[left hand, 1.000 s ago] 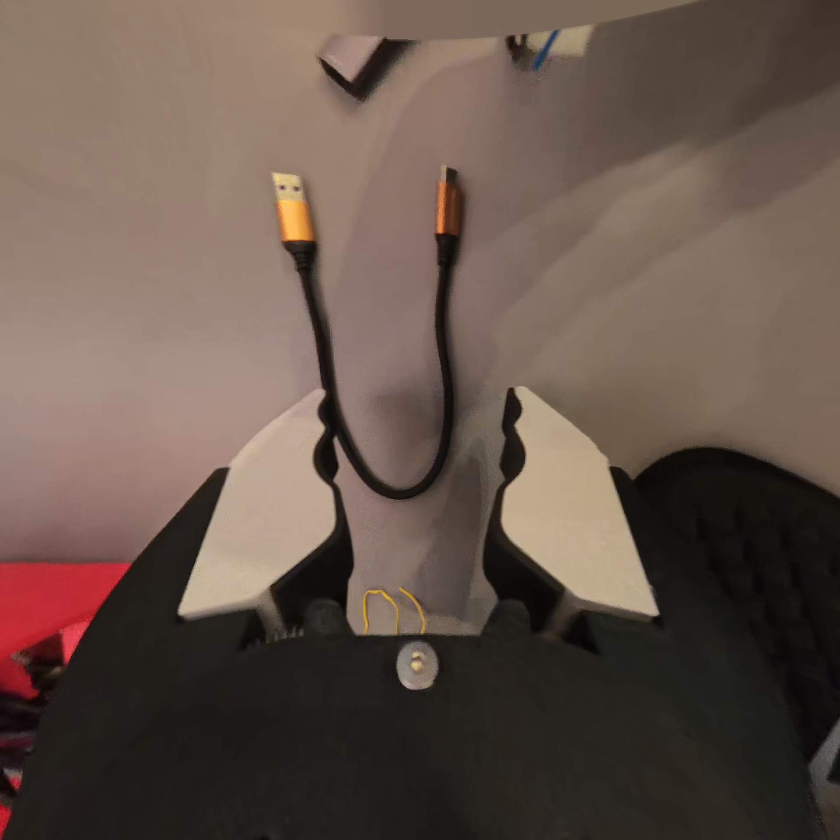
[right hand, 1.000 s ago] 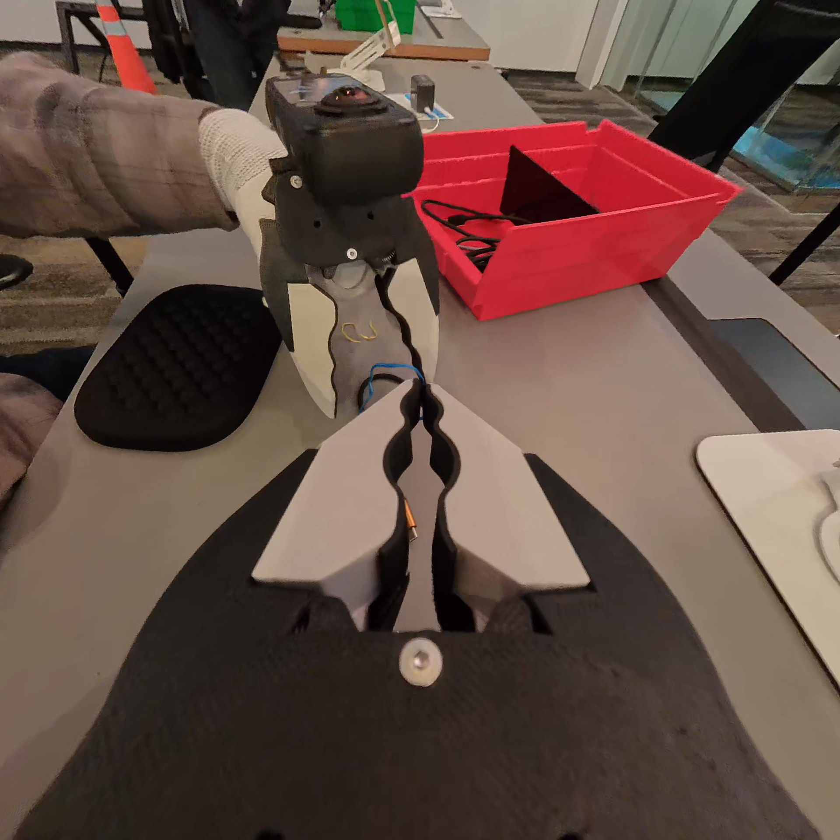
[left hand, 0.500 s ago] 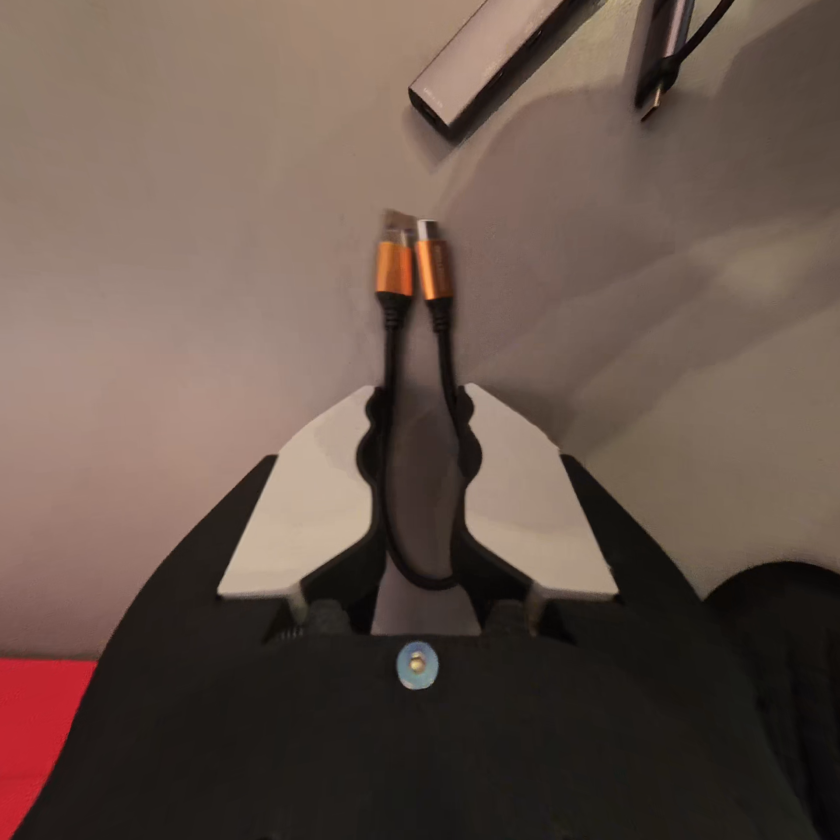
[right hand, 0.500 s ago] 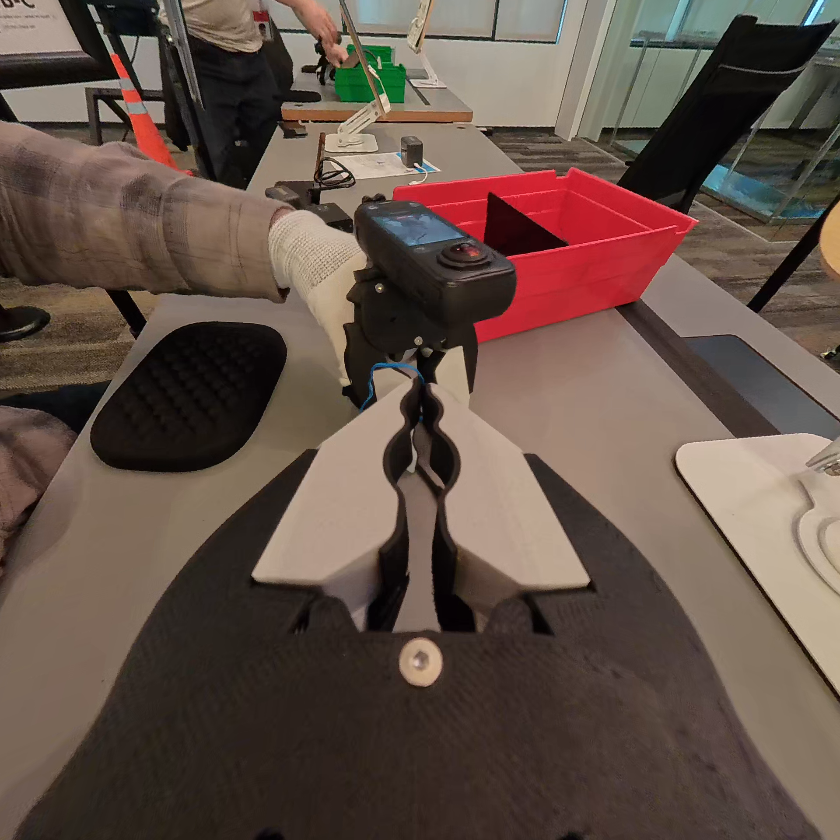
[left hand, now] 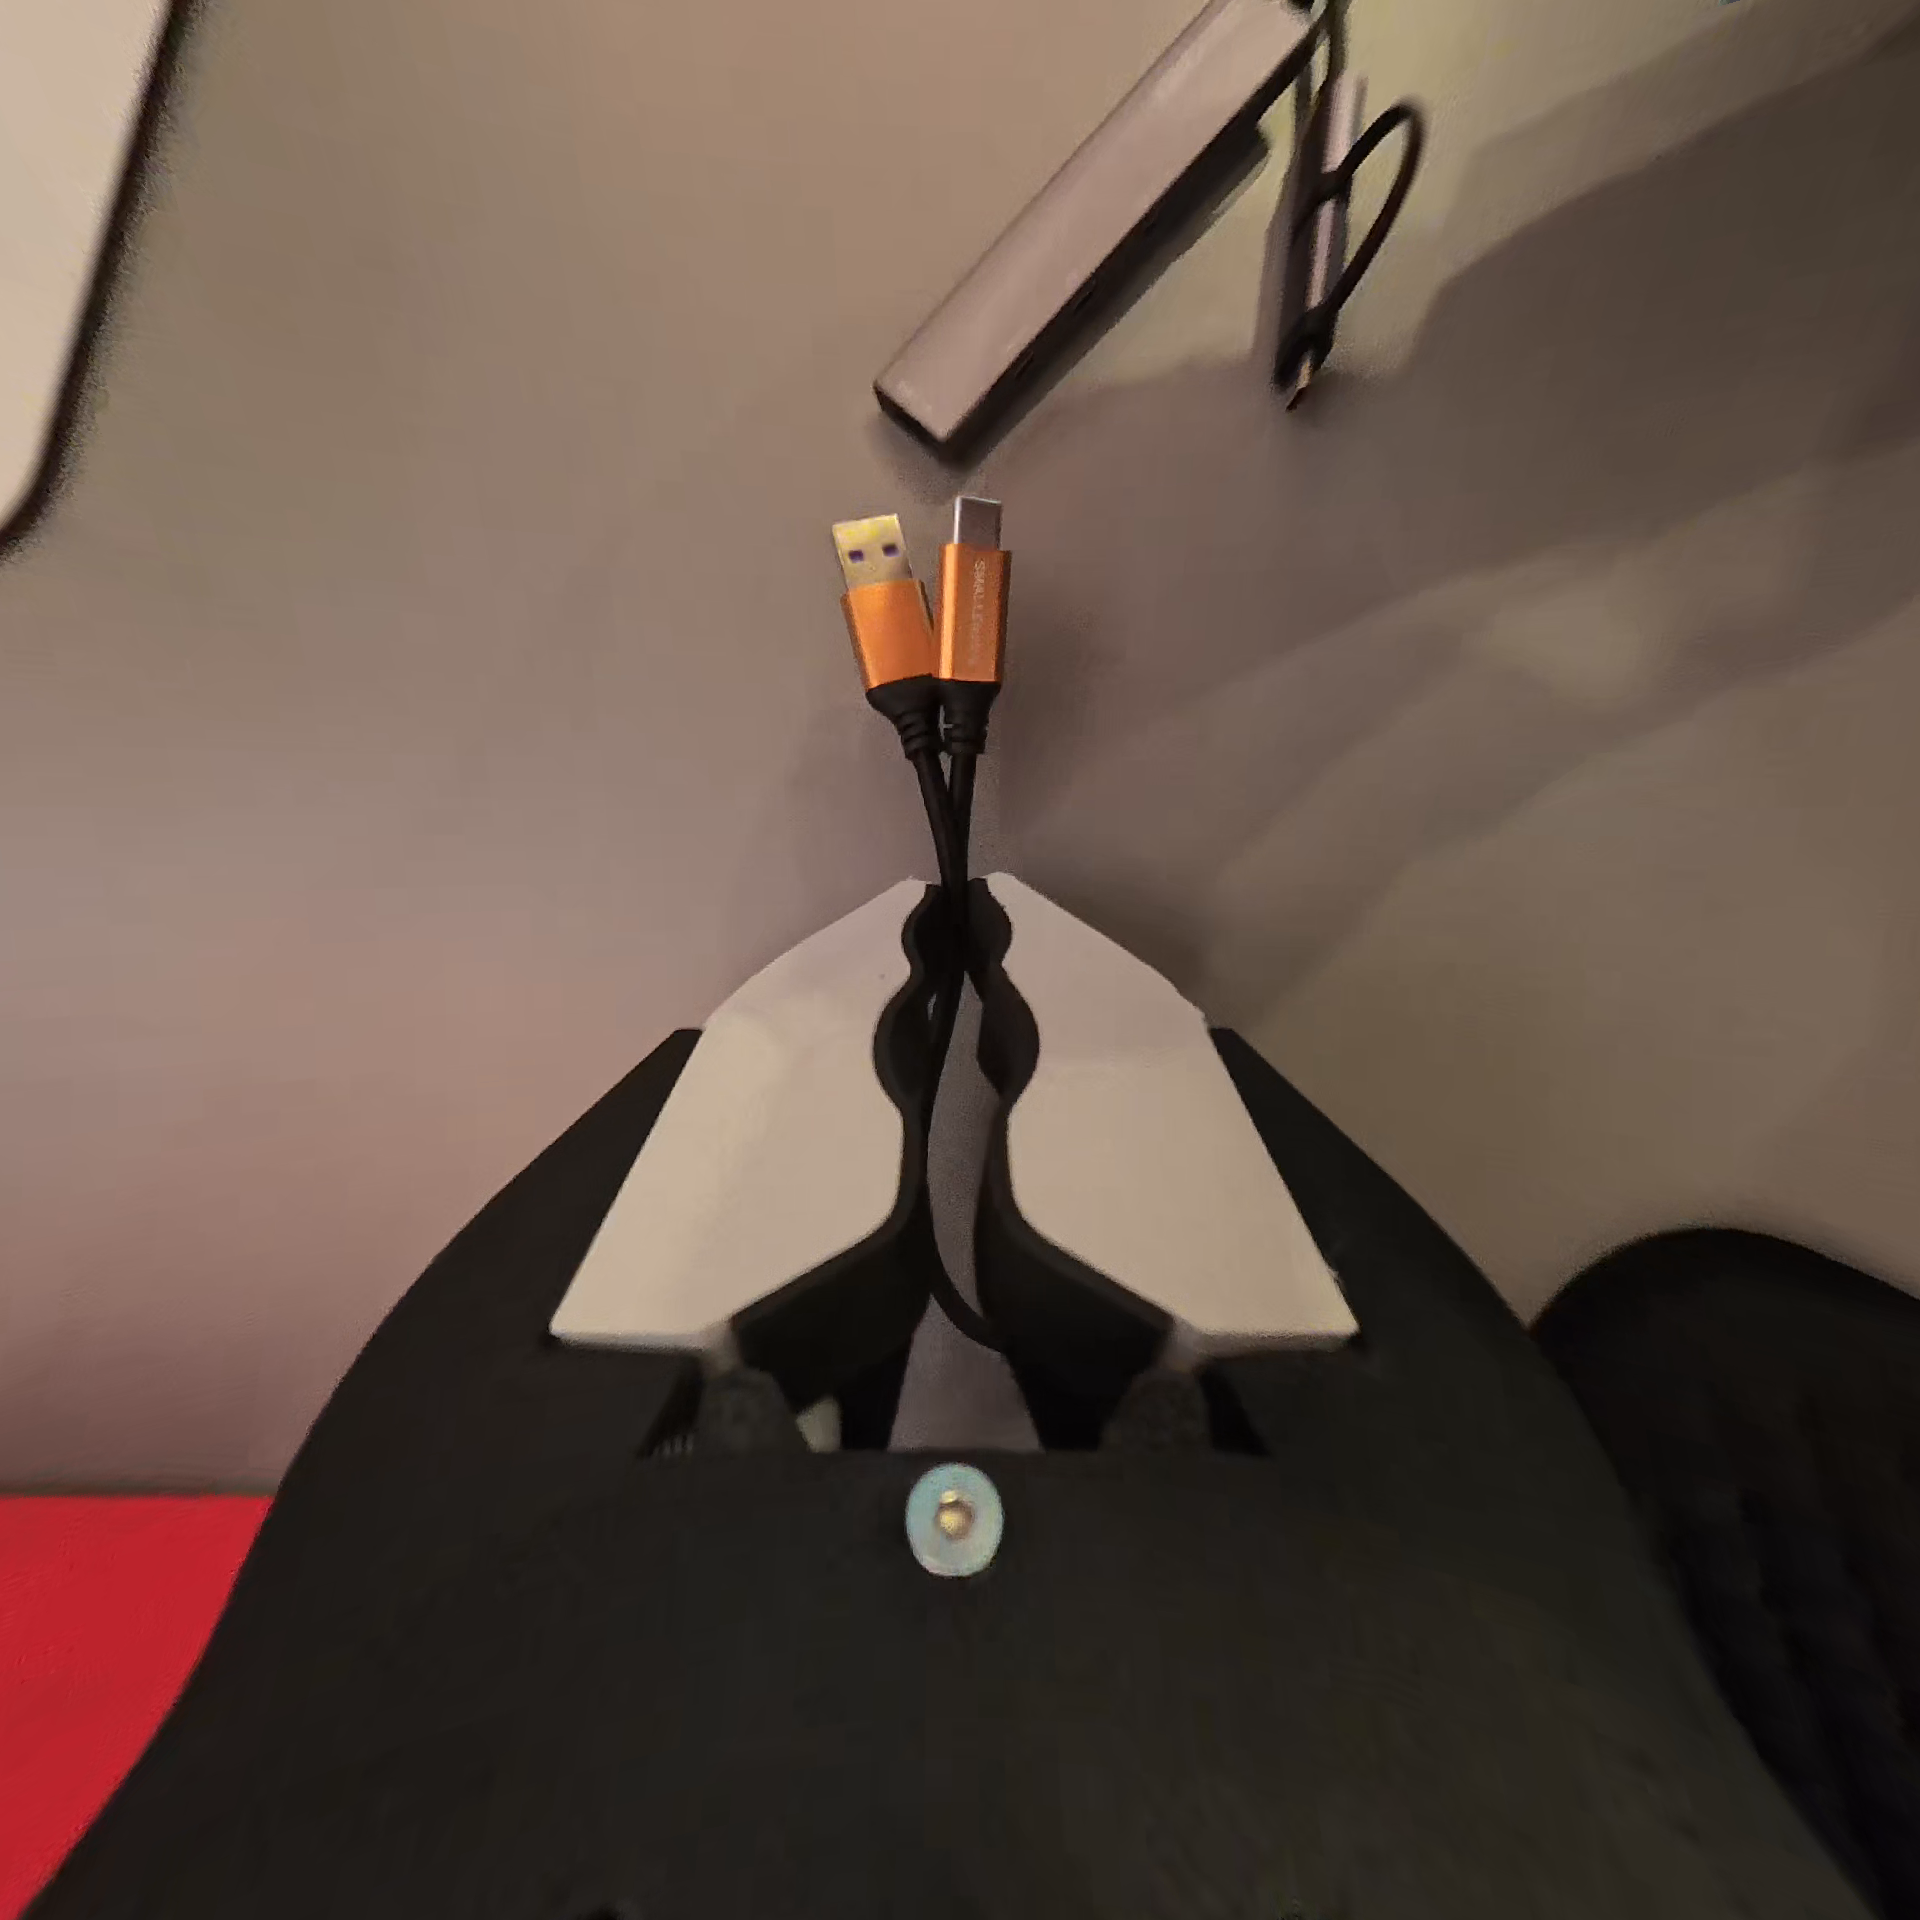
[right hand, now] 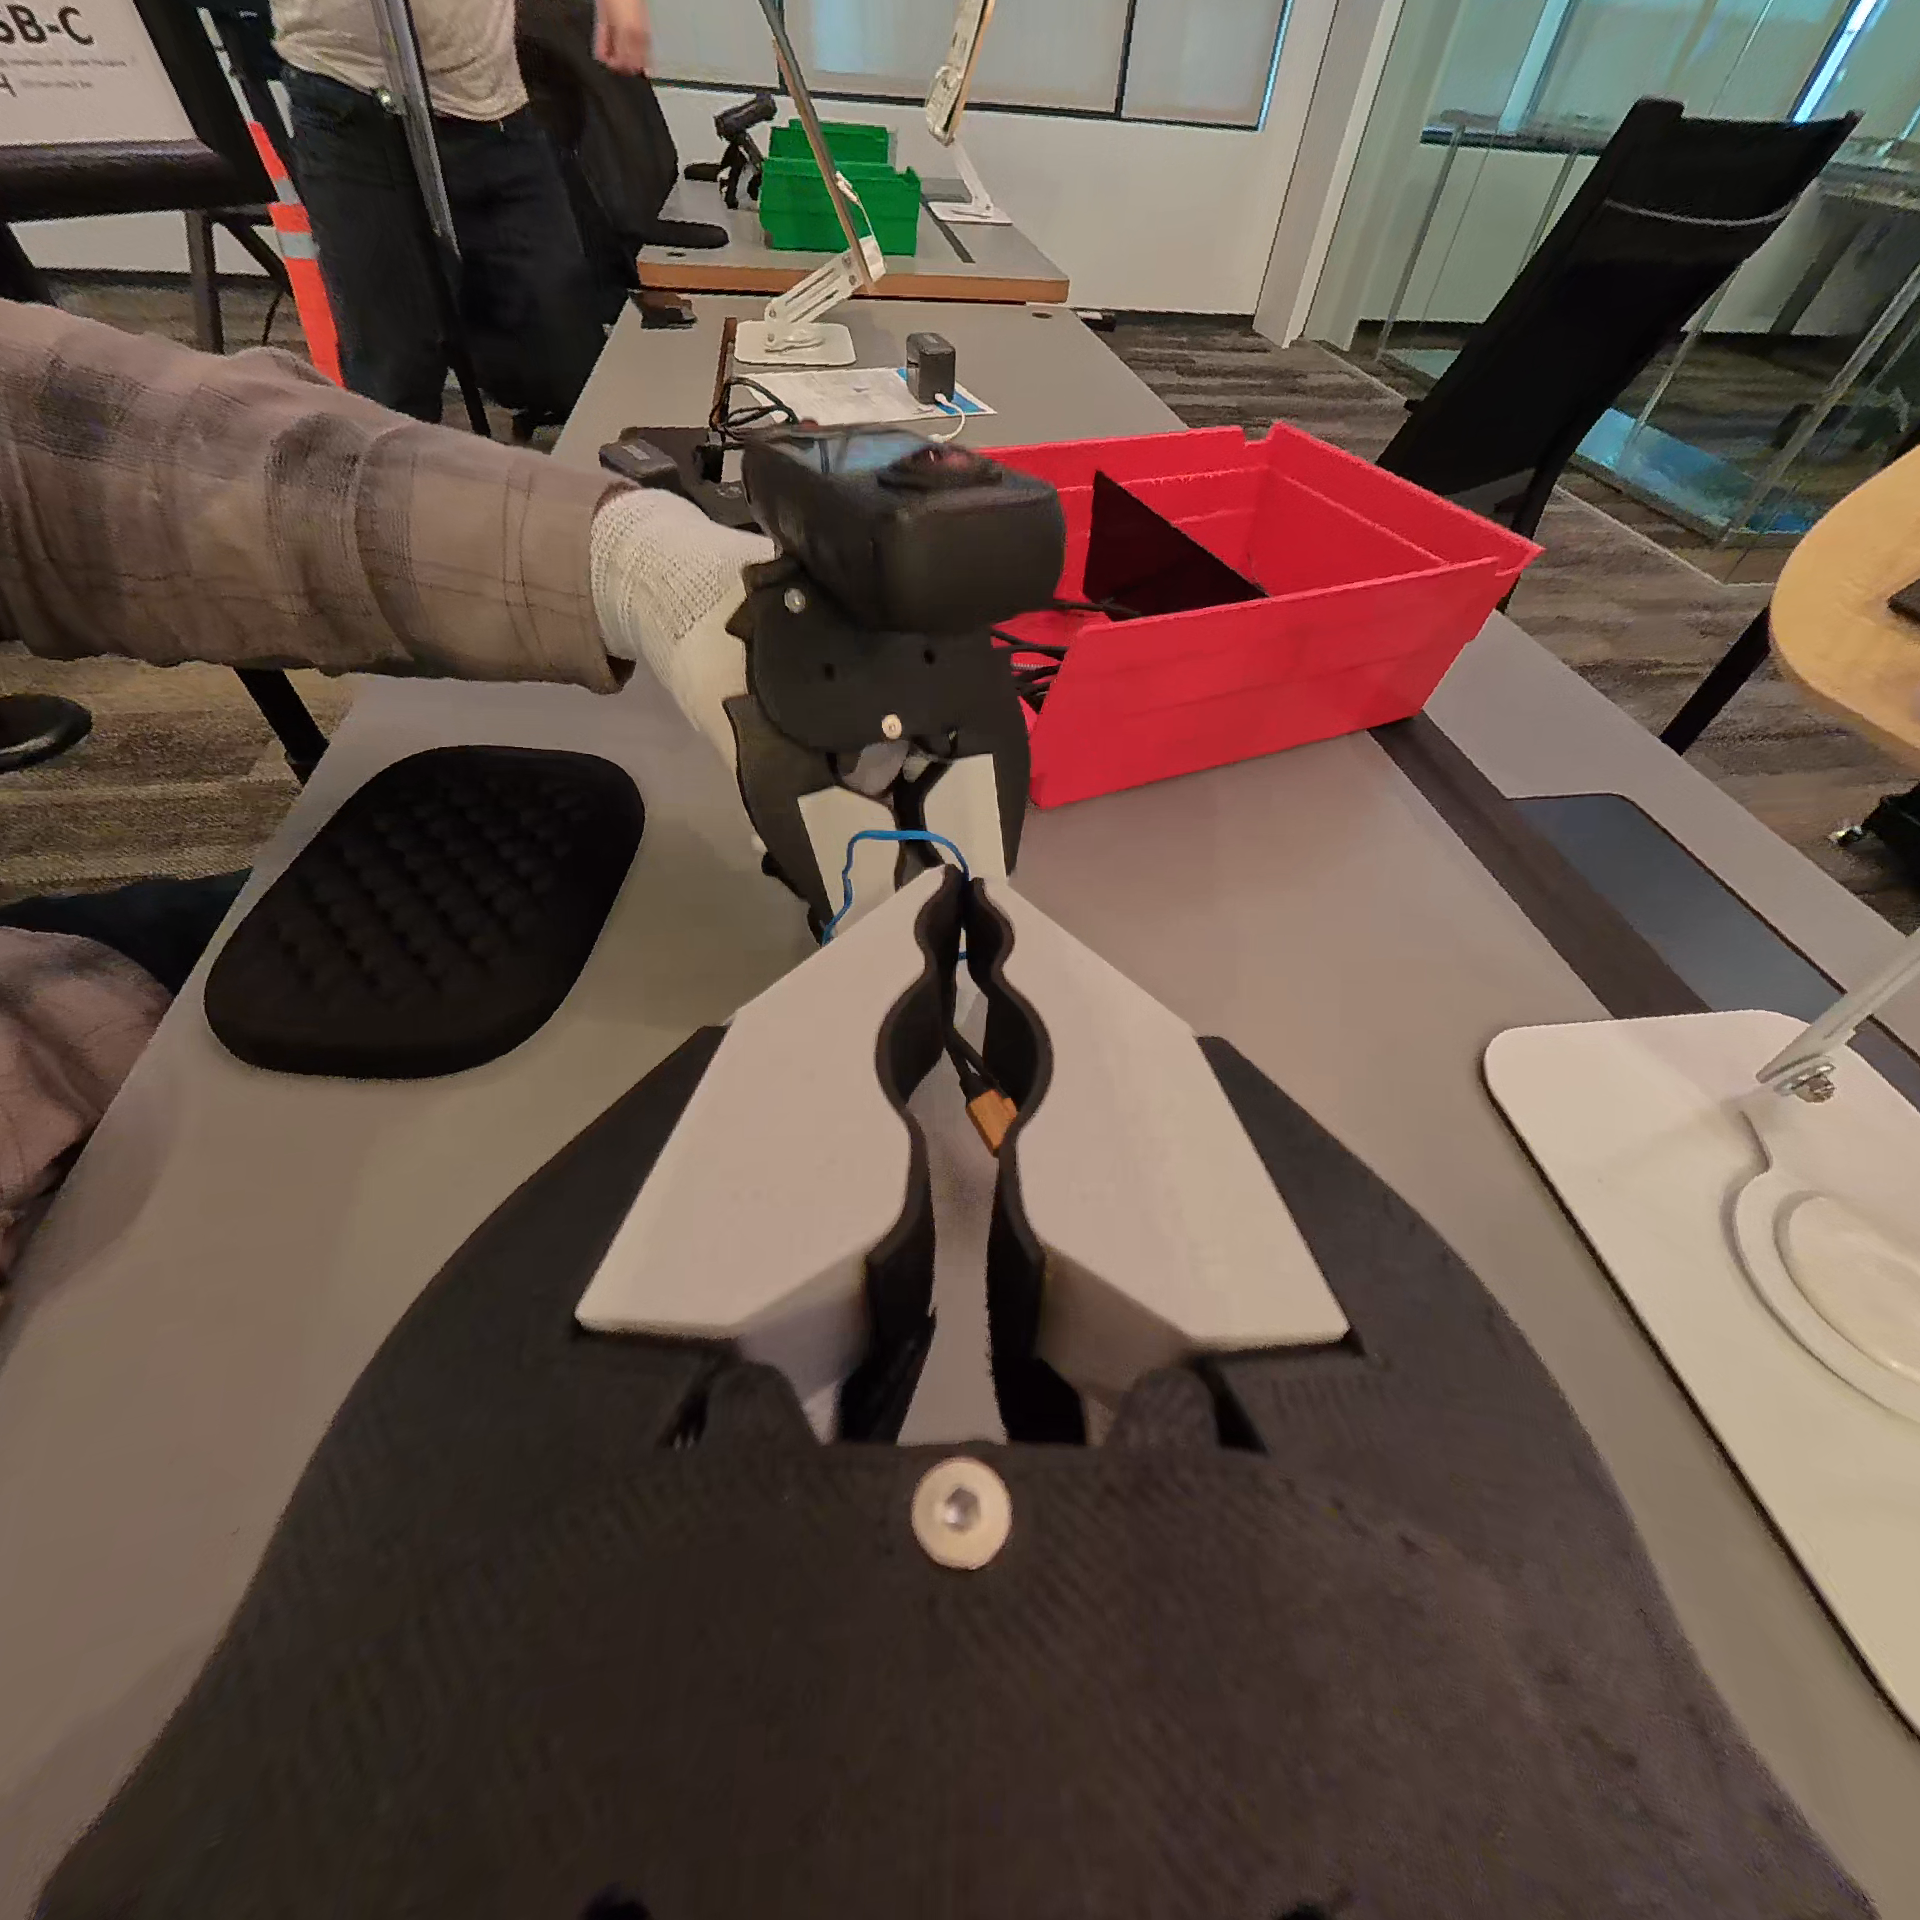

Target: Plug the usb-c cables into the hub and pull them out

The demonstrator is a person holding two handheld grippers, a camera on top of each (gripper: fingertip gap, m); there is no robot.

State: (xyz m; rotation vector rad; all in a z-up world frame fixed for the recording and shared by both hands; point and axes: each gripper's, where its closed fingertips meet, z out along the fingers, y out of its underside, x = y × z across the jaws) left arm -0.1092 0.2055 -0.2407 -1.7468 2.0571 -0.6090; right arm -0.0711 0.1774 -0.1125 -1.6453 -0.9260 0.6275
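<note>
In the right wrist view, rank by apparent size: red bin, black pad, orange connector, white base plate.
Largest to smallest, as they look:
1. red bin
2. black pad, close to the bin and nearer the camera, so unsure
3. white base plate, cut off by the frame edge
4. orange connector, seen between the right tongs

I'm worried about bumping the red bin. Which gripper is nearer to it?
Left. The left gripper hangs right beside the red bin, at its near-left corner; the right gripper is farther back over the table, facing both.
</note>
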